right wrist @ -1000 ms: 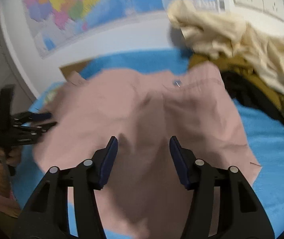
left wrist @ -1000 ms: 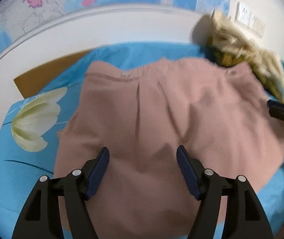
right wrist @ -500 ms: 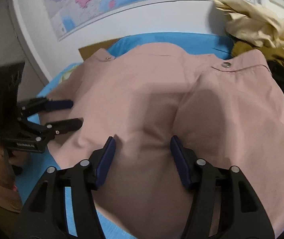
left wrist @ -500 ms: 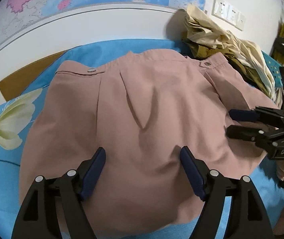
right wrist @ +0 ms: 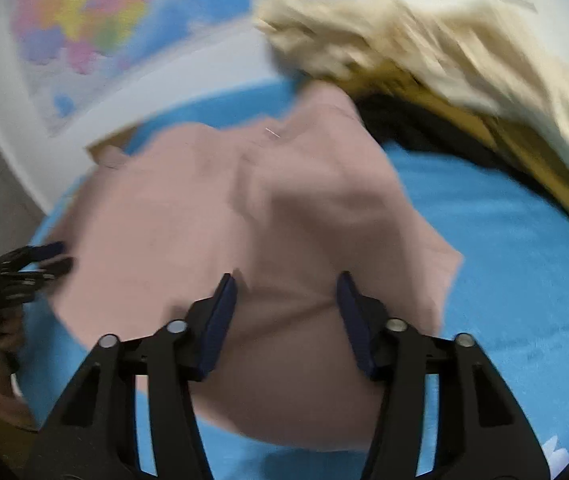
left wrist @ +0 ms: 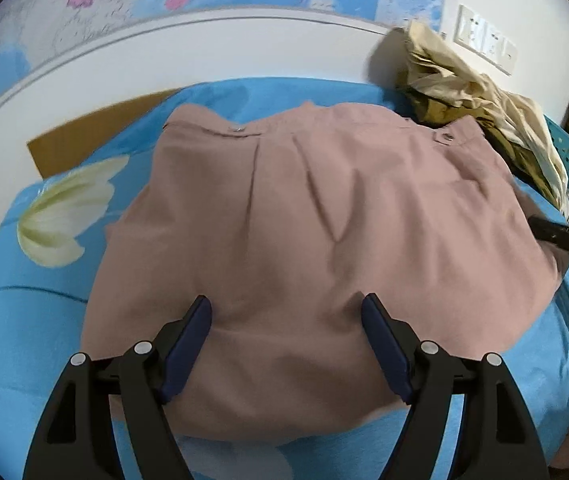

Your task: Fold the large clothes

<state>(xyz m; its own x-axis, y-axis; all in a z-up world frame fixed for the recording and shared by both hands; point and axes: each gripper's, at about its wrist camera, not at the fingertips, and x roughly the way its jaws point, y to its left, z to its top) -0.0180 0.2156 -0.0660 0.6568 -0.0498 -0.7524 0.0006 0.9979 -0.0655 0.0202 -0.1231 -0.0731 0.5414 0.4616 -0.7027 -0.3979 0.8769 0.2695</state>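
A pink garment (left wrist: 316, 240), a skirt or pair of shorts to judge by its buttoned waistband (left wrist: 240, 130), lies spread over the middle of a bed covered by a blue sheet (left wrist: 36, 320) printed with a white tulip (left wrist: 64, 216); the waistband points toward the far edge by the white wall, and the hem falls near the edge closest to the person. The left gripper (left wrist: 286, 344) hovers over the near hem with its jaws wide apart and nothing pinched, cloth showing flat beneath and between them. The right gripper (right wrist: 286, 312) is over the garment's right-hand part, its jaws closing; pink fabric sits between them, puckered into a low ridge, but the pads do not yet seem to press on it, and that blurred view leaves contact hard to judge. At the far right corner a heap of cream and olive clothes (left wrist: 484, 108) waits beside the garment. As a judgement, the fold is barely begun: the piece looks laid out and roughly smoothed, no side is turned over yet, and the heap remains unfolded.
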